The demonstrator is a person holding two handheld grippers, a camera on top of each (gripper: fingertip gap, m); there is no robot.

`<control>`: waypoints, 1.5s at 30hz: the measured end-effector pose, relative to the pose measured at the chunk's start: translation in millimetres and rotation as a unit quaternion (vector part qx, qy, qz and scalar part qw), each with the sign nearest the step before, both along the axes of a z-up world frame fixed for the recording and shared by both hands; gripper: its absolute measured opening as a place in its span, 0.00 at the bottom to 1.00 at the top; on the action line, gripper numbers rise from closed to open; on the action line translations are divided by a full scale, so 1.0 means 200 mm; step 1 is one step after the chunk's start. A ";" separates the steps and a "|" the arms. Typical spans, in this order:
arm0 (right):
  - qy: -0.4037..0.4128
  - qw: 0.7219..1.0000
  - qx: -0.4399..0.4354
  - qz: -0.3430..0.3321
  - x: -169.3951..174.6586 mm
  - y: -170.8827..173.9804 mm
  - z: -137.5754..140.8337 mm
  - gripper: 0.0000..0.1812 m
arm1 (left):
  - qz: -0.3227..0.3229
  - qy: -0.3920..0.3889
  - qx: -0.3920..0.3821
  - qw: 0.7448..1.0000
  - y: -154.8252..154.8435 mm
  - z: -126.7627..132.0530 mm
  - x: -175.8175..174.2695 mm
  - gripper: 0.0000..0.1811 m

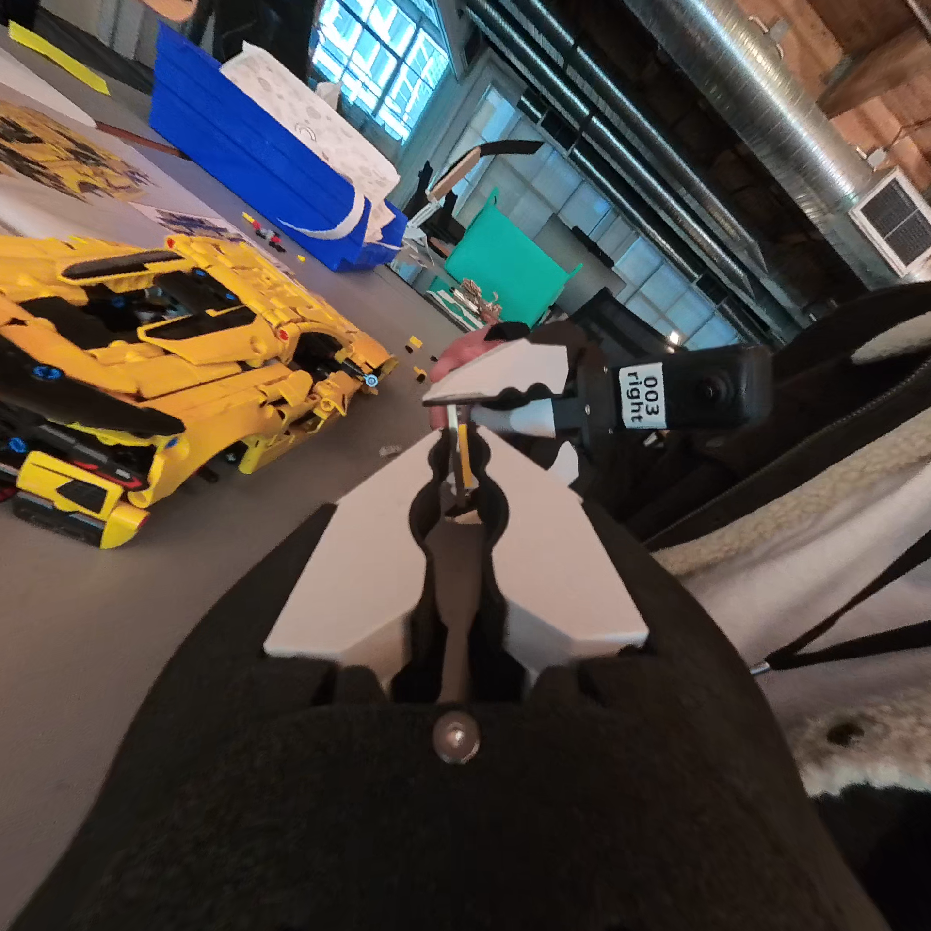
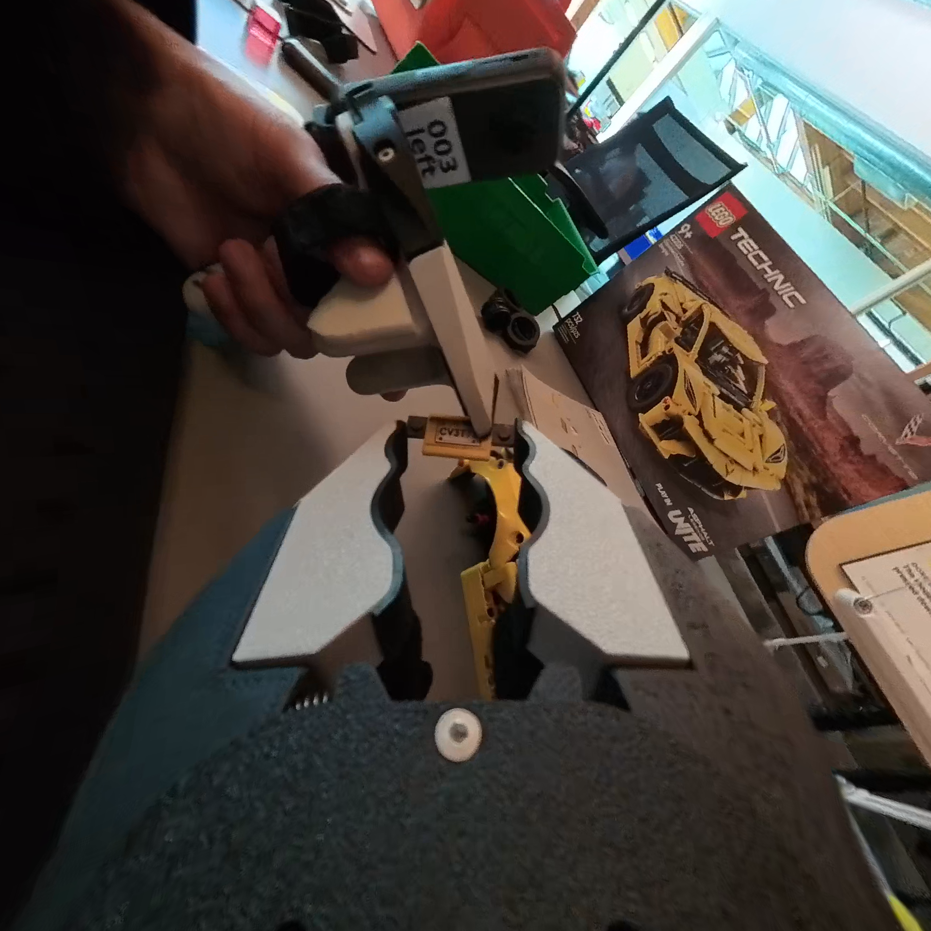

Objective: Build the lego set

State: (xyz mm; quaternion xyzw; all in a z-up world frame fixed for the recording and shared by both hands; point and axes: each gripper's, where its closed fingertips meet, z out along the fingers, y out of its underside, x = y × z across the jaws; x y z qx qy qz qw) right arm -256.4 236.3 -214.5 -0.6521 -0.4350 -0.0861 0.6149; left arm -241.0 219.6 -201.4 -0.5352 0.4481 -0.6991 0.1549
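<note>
glossy plastic car (image 1: 166, 352), matt grey table (image 1: 126, 604)

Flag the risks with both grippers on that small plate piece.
1. Both the left hand-held gripper and the right hand-held gripper pinch the small yellow plate piece only at their tips, above the table; it could twist out and drop.
2. Opposing squeezes may pop the yellow tile off its dark plate.
3. A dropped piece could land among the loose parts beside the yellow car model.
</note>
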 end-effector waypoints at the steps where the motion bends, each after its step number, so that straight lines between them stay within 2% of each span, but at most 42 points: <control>1: -0.005 1.000 -0.001 0.008 0.00 -0.01 0.00 0.23 | -0.006 0.006 0.006 1.000 -0.01 -0.01 0.00 0.03; 4: -0.005 1.000 -0.009 0.019 -0.01 -0.03 -0.01 0.23 | -0.020 0.013 0.023 0.999 -0.03 -0.01 -0.02 0.03; 6: 0.040 0.999 -0.019 0.014 -0.02 -0.04 0.02 0.22 | -0.010 0.007 0.019 1.000 -0.01 0.01 -0.02 0.03; 9: 0.141 0.990 -0.015 -0.019 0.08 -0.03 0.13 0.25 | 0.060 -0.007 -0.002 0.998 0.14 0.04 -0.05 0.03; 11: 0.180 0.982 -0.044 -0.045 0.18 -0.04 0.13 0.25 | 0.110 -0.018 -0.011 0.994 0.25 0.07 -0.10 0.03; 13: 0.180 0.969 -0.164 -0.043 0.21 -0.08 -0.03 0.24 | 0.135 -0.010 -0.001 0.991 0.31 0.05 -0.13 0.03; 16: 0.164 0.917 -0.362 -0.027 0.22 -0.25 -0.32 0.24 | 0.128 0.020 0.024 0.991 0.29 -0.01 -0.12 0.03; 18: 0.187 0.892 -0.410 -0.014 0.20 -0.29 -0.36 0.25 | 0.111 0.032 0.034 0.993 0.25 -0.03 -0.10 0.03; 20: 0.193 0.895 -0.401 -0.008 0.18 -0.28 -0.34 0.23 | 0.104 0.044 0.046 0.993 0.23 -0.06 -0.08 0.03; 26: 0.133 0.918 -0.372 -0.018 0.12 -0.19 -0.39 0.21 | 0.094 0.046 0.046 0.994 0.20 -0.06 -0.07 0.03; 30: 0.144 0.906 -0.399 -0.003 0.08 -0.17 -0.37 0.19 | 0.090 0.043 0.046 0.994 0.19 -0.06 -0.07 0.03; 35: 0.111 0.916 -0.385 0.020 0.03 -0.17 -0.37 0.17 | 0.088 0.042 0.043 0.994 0.19 -0.06 -0.07 0.03; 41: 0.069 0.921 -0.384 0.003 0.06 -0.15 -0.44 0.17 | 0.079 0.038 0.038 0.995 0.17 -0.05 -0.07 0.03; 45: 0.070 0.924 -0.376 0.017 0.02 -0.15 -0.44 0.11 | 0.073 0.032 0.031 0.996 0.16 -0.04 -0.08 0.03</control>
